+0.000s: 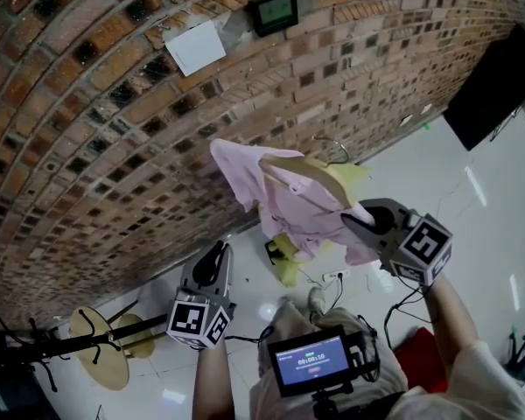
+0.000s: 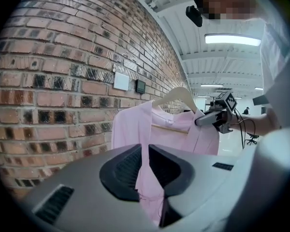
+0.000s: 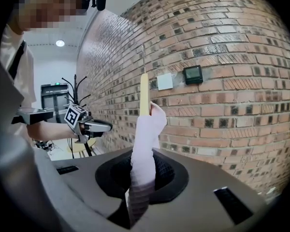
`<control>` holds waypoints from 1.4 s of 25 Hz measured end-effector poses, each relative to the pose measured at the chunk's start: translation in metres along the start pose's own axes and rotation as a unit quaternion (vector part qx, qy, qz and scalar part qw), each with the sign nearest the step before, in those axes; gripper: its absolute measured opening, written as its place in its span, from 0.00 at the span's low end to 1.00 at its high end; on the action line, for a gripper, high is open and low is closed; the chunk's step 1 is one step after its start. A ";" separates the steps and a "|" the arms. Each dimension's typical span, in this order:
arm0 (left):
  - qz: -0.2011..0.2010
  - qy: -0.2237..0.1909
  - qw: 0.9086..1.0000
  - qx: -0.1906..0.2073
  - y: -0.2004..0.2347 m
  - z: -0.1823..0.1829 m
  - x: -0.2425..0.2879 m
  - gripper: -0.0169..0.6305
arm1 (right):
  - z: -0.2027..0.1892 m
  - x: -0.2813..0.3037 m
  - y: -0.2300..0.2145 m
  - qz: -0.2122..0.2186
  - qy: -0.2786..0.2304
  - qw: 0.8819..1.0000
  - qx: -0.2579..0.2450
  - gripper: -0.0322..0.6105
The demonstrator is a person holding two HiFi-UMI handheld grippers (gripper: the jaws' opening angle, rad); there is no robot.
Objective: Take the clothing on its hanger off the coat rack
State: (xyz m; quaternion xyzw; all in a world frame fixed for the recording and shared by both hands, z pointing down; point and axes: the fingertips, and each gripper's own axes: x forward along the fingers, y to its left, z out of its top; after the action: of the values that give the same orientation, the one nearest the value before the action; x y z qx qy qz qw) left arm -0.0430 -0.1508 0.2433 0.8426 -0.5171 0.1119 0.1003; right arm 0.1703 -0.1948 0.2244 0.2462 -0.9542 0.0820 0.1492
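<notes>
Pink garment [image 1: 289, 208] on a wooden hanger [image 1: 308, 170], off the coat rack [image 1: 70, 343], held up in the air in front of the brick wall [image 1: 114, 147], over the pale floor [image 1: 472, 191]. Only the right gripper [image 1: 352, 220] carries it. Its jaws are clamped tight on a bunched fold of pink cloth at the garment's shoulder, by the hanger end on that side. In the right gripper view the cloth rises in a roll out of the closed jaws, with the hanger edge-on above it. Hanger tilted in the head view, metal hook [image 1: 334, 150] free, touching nothing.

Left gripper [image 1: 219, 249] is on the garment's other side, apart from it and pointing toward it. Its jaws are drawn close with a thin slit between, and nothing is gripped. The pink in that slit in the left gripper view looks like the garment hanging beyond.

Coat rack is black and branched, low at the left of the head view, well apart from the garment. On the wall above the garment: white plate [image 1: 197, 47], small dark display [image 1: 274, 11]. Small lit screen [image 1: 313, 360] at the person's chest.
</notes>
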 end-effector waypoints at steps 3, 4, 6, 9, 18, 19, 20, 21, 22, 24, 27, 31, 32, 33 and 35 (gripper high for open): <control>-0.004 0.005 1.000 -0.003 -0.002 -0.004 0.005 0.10 | -0.011 0.002 -0.006 -0.005 0.011 1.000 0.001 0.08; -0.006 0.006 1.000 -0.004 -0.002 -0.005 0.007 0.10 | -0.014 0.003 -0.007 -0.006 0.013 1.000 0.000 0.08; -0.011 0.007 1.000 -0.004 -0.001 -0.007 0.011 0.10 | -0.018 0.005 -0.011 -0.011 0.012 1.000 -0.001 0.08; -0.023 0.009 1.000 -0.005 -0.001 -0.011 0.017 0.10 | -0.028 0.006 -0.017 -0.026 0.017 0.999 0.008 0.08; -0.052 0.026 0.998 -0.004 -0.001 -0.027 0.027 0.10 | -0.064 0.009 -0.025 -0.064 0.021 0.997 0.036 0.08; -0.054 0.028 0.998 -0.003 -0.001 -0.030 0.027 0.10 | -0.069 0.011 -0.024 -0.068 0.023 0.997 0.038 0.08; -0.057 0.029 0.998 -0.002 0.000 -0.033 0.027 0.10 | -0.073 0.012 -0.023 -0.070 0.026 0.997 0.038 0.08; -0.058 0.031 0.998 -0.002 0.001 -0.035 0.026 0.10 | -0.077 0.014 -0.022 -0.071 0.030 0.996 0.037 0.08; -0.059 0.033 0.998 -0.002 0.001 -0.036 0.026 0.10 | -0.082 0.016 -0.021 -0.072 0.034 0.996 0.037 0.08; -0.060 0.037 0.998 -0.002 0.002 -0.038 0.024 0.10 | -0.093 0.020 -0.021 -0.075 0.038 0.996 0.042 0.08; -0.064 0.041 0.997 -0.007 0.006 -0.048 0.025 0.10 | -0.106 0.029 -0.022 -0.078 0.038 0.995 0.048 0.08; -0.072 0.054 0.996 -0.009 0.006 -0.063 0.029 0.10 | -0.125 0.038 -0.022 -0.078 0.039 0.995 0.055 0.08; -0.074 0.057 0.996 -0.008 0.006 -0.067 0.031 0.09 | -0.129 0.041 -0.023 -0.077 0.040 0.995 0.056 0.08; -0.076 0.060 0.995 -0.009 0.005 -0.072 0.033 0.10 | -0.135 0.042 -0.023 -0.076 0.041 0.995 0.058 0.08; -0.080 0.062 0.995 -0.016 0.003 -0.081 0.038 0.10 | -0.146 0.046 -0.024 -0.072 0.043 0.995 0.061 0.08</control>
State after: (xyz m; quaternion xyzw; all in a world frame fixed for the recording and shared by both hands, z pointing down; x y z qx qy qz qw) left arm -0.0363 -0.1609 0.3321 0.8712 -0.4423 0.1473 0.1540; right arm 0.1792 -0.2023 0.3785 0.3187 -0.9201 0.1394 0.1801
